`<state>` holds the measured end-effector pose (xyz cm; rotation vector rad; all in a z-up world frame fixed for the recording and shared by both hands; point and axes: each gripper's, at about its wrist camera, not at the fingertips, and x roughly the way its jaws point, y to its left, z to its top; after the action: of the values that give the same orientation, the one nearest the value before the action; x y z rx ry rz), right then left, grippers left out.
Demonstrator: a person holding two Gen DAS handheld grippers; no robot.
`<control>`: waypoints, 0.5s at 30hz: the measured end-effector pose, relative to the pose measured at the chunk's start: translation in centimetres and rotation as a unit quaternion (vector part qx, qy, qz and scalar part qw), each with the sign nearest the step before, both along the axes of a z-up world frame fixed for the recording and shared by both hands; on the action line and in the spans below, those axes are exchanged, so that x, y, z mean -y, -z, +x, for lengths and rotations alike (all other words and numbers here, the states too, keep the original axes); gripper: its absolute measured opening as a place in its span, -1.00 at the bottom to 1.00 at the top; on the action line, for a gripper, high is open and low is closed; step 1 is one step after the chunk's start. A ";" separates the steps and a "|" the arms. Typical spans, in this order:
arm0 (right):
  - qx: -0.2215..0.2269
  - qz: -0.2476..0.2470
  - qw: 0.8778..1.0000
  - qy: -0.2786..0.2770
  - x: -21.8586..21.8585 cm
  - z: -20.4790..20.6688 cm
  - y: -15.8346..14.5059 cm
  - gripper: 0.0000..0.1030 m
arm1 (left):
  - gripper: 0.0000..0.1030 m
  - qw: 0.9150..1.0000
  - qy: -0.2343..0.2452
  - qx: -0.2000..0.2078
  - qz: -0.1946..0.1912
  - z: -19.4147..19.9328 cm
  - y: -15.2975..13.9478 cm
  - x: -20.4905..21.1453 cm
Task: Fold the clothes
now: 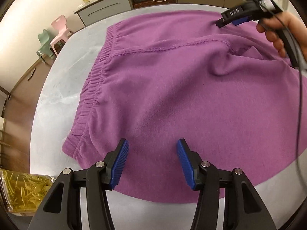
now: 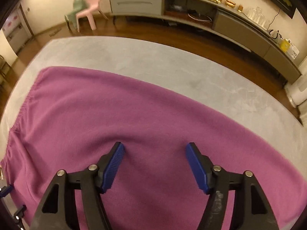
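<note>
Purple fleece shorts (image 1: 163, 88) lie spread on the grey table (image 1: 63, 88), with the elastic waistband (image 1: 92, 88) at the left. My left gripper (image 1: 152, 143) hovers open over the near hem, nothing between its blue pads. A hand holds my right gripper (image 1: 228, 22) above the far right part of the shorts in the left wrist view. The right wrist view has that right gripper (image 2: 154, 146) open above the purple shorts (image 2: 134, 118), which cover the near half of the grey table (image 2: 172, 67). The left gripper's tips (image 2: 7, 191) peek in at the lower left edge.
A clear container of yellow-green pieces (image 1: 23, 191) stands at the table's near left corner. Beyond the table are wooden floor (image 2: 172, 36), a pink chair (image 2: 88, 9), a green chair (image 2: 73, 12) and a long grey sideboard (image 2: 211, 15) loaded with small items.
</note>
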<state>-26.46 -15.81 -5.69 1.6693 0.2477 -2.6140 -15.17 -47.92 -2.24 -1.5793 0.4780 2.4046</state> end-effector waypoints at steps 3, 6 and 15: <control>-0.057 -0.046 0.996 -0.043 -0.9 4.6 -3.4 0.21 | 0.00 0.999 -0.004 -0.012 0.031 -0.5 -1.2 -0.5; -0.065 -0.075 0.993 -0.069 -2.9 11.5 -3.3 0.21 | 0.00 0.998 0.007 -0.021 0.052 -0.7 -1.9 -1.4; -0.038 -0.059 0.997 -0.030 -12.4 19.0 3.5 0.24 | -0.01 0.999 -0.029 -0.008 -0.012 -2.3 0.2 -3.1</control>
<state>-7.46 -3.40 -9.19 1.5037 0.1417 -2.5962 -17.49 -44.84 -2.48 -1.6070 0.4707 2.4639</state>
